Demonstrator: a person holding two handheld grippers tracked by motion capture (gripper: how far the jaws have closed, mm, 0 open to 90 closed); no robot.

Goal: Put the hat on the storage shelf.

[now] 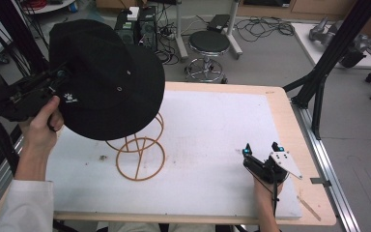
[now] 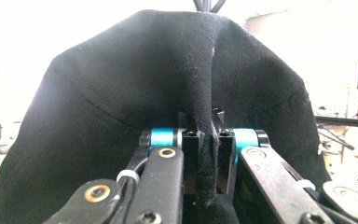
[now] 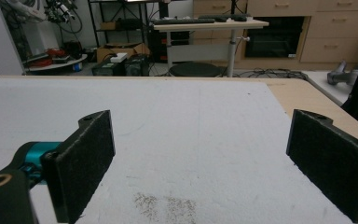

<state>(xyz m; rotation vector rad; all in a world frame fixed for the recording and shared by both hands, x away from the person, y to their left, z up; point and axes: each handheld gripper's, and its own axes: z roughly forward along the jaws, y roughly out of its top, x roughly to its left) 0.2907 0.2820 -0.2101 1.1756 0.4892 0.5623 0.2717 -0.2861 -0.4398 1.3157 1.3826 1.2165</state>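
The left gripper (image 1: 53, 79) is holding a black bucket hat (image 1: 108, 79) up above the left part of the table (image 1: 212, 125), its jaws pinching a fold of the brim between them. In the left gripper view that fold is running straight up between the pressed-together jaws of the left gripper (image 2: 204, 140), and the hat (image 2: 135, 93) is showing as soft woven cotton twill with faint stitch lines, draping outward on both sides. The high view is giving what that close view cannot: the hat's round crown, small metal eyelets and a white logo near the brim, and under it a bare wire hat stand (image 1: 140, 150) of tan rings and curved struts standing on the white, finely textured table cover. The right gripper (image 1: 262, 150) is sitting low near the table's right front; in the right gripper view its jaws are standing wide apart around nothing, their dark, felt-like pads (image 3: 84, 158) facing each other over the speckled white surface.
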